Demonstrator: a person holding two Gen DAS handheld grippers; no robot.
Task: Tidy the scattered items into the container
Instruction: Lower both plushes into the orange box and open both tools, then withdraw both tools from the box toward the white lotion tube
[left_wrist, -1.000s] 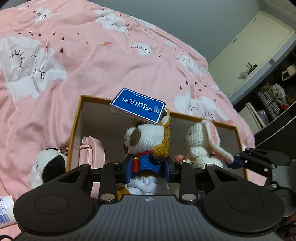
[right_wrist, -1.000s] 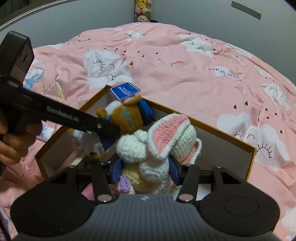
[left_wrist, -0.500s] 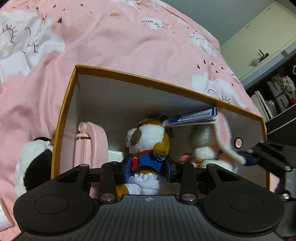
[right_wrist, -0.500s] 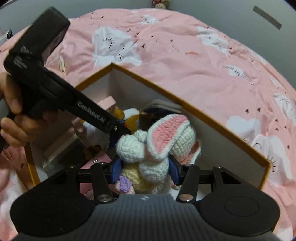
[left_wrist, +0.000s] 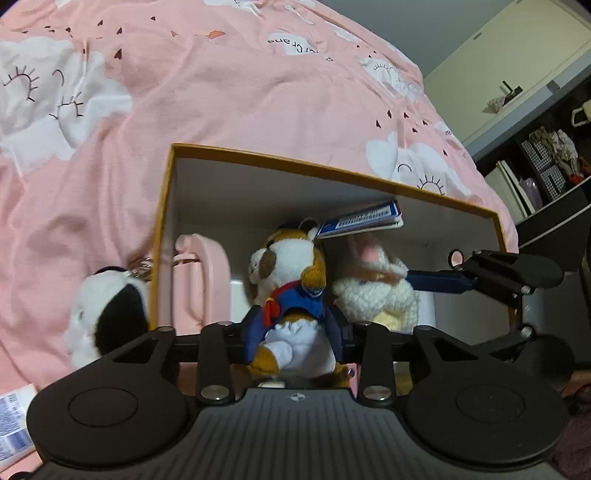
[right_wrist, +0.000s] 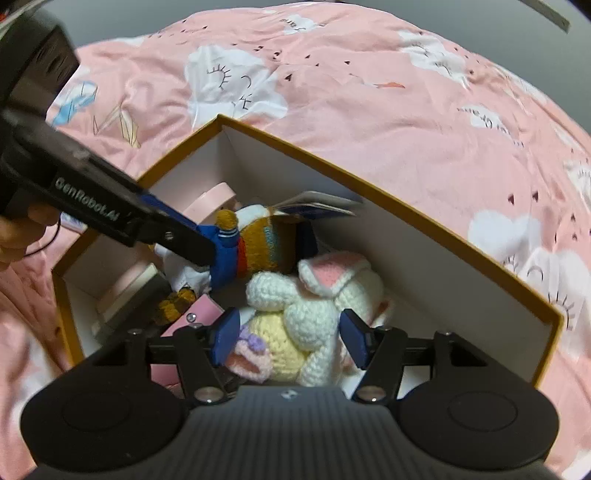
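An open box with orange rim (left_wrist: 280, 158) (right_wrist: 369, 184) lies on the pink bed. My left gripper (left_wrist: 293, 325) is shut on a plush dog in a blue jacket (left_wrist: 291, 280) (right_wrist: 258, 240), with a blue tag (left_wrist: 362, 218), held low inside the box. My right gripper (right_wrist: 290, 334) is open inside the box, its fingers either side of a white crochet rabbit (right_wrist: 317, 306) (left_wrist: 376, 291) that rests on the box floor. A pink device (left_wrist: 199, 280) stands at the box's left wall.
A black-and-white plush (left_wrist: 107, 314) lies on the pink cloud-print duvet (left_wrist: 221, 92) just outside the box's left wall. A printed packet (left_wrist: 13, 421) lies at the lower left. A cupboard and shelves (left_wrist: 535, 129) stand at the right.
Both grippers have gone down into the box with their toys. The right gripper's fingers have opened and released the rabbit. The left still grips the dog.
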